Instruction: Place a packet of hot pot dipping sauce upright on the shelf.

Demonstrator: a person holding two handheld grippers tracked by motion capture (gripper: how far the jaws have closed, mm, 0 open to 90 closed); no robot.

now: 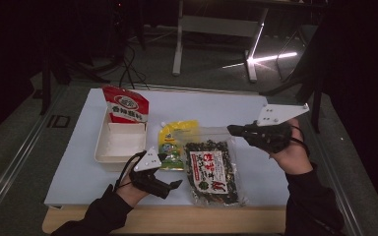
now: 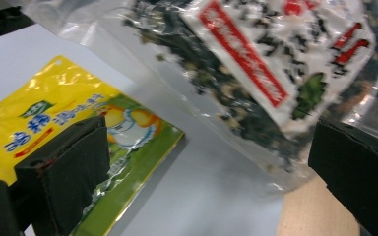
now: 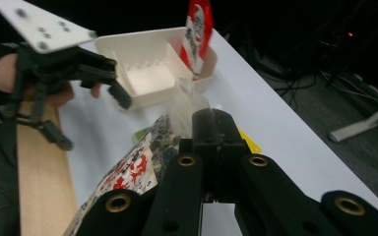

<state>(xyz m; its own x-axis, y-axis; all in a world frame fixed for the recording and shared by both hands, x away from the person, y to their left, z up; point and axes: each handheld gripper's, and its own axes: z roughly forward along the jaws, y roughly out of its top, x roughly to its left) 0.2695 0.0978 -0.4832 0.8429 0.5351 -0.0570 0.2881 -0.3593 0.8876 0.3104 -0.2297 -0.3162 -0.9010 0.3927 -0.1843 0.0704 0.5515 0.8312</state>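
A clear bag of dark dried seaweed with a red and white label (image 1: pixel 211 169) lies on the white table top, and its top edge is lifted. My right gripper (image 1: pixel 234 130) is shut on that clear top edge (image 3: pixel 184 105), with the jaws pressed together (image 3: pixel 211 123). A yellow and green pouch (image 1: pixel 174 142) lies flat just left of the bag. My left gripper (image 1: pixel 172 171) stands open near the front edge. In its own view the jaws (image 2: pixel 206 162) straddle bare table between the pouch (image 2: pixel 54 118) and the bag's lower corner (image 2: pixel 275 59), holding nothing.
A white tray (image 1: pixel 109 152) sits at the left of the table top with a red packet (image 1: pixel 125 104) standing in its far end. A wooden strip (image 1: pixel 226 219) runs along the front edge. Table legs and cables stand on the dark floor behind.
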